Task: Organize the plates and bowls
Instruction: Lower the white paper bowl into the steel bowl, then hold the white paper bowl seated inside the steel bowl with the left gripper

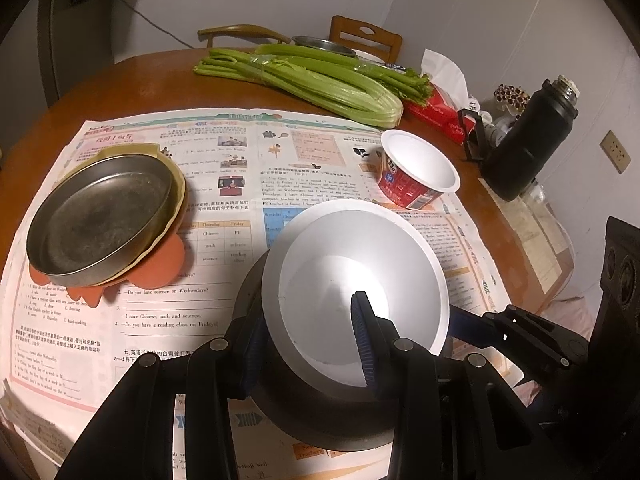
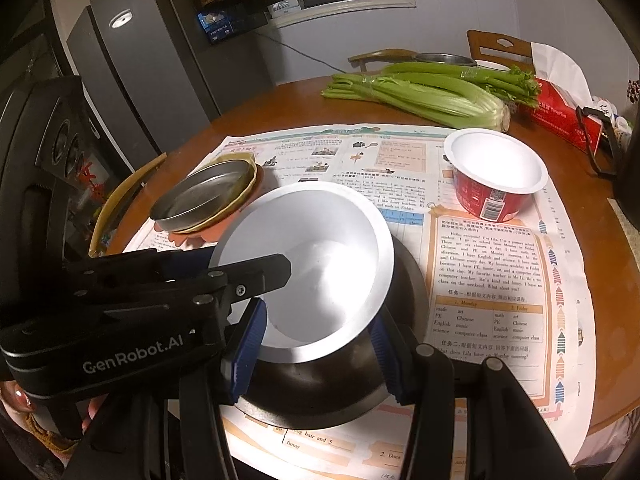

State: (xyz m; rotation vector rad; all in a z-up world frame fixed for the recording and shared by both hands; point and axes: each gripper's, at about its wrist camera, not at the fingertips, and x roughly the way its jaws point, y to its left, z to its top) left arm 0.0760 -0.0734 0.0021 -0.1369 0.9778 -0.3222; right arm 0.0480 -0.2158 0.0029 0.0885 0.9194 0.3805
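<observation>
While stacked, two bowls [image 1: 360, 280], seemingly three plates [image 1: 96, 216]

We see a spread newspaper [image 1: 224, 200] covering the near part of a round wooden table [image 1: 132, 80]. Beyond it lie celery bunches [image 1: 320, 76], touching a red tissue box [image 1: 440, 114]. A black thermos [image 1: 528, 140] stands near the table's right edge. Two wooden chairs [image 1: 366, 38] sit behind, and a dark fridge [image 2: 160, 68] stands at left.
</observation>
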